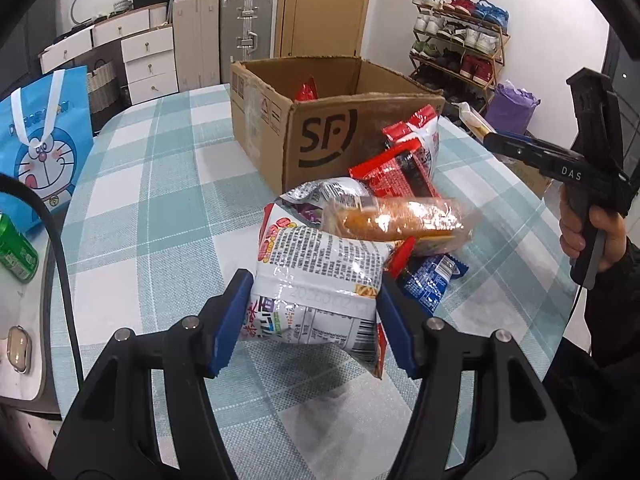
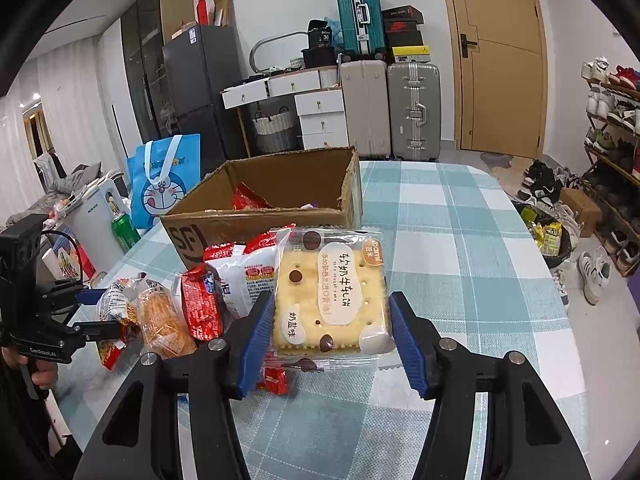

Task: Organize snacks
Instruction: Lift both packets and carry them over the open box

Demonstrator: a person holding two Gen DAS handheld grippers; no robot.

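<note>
In the left wrist view, low and central, the left gripper (image 1: 316, 312) is seen with its jaws partly closed on a white puffed snack bag (image 1: 320, 288), the blue pads pressed into the bag's lower sides. The bag is soft and air-filled, so it could be squeezed out of the jaws or burst if the grip is tightened. In the right wrist view, low and central, the right gripper (image 2: 332, 336) is seen clamped on a flat nougat cracker packet (image 2: 332, 300) by its two edges; the slick wrapper could slide, and the cracker could be cracked by pressure.

Just beyond, the remaining snack pile (image 1: 400, 216) lies on the checked table (image 1: 160, 200), with a clear-wrapped orange roll (image 1: 400, 220) resting against the held bag; it could be dragged along or toppled as the bag is lifted.

Further back, at upper centre, the cardboard box (image 1: 328, 136) stands open with a red packet (image 1: 307, 90) inside. Its near wall could be clipped by either load, and the two grippers could collide over the opening.
</note>
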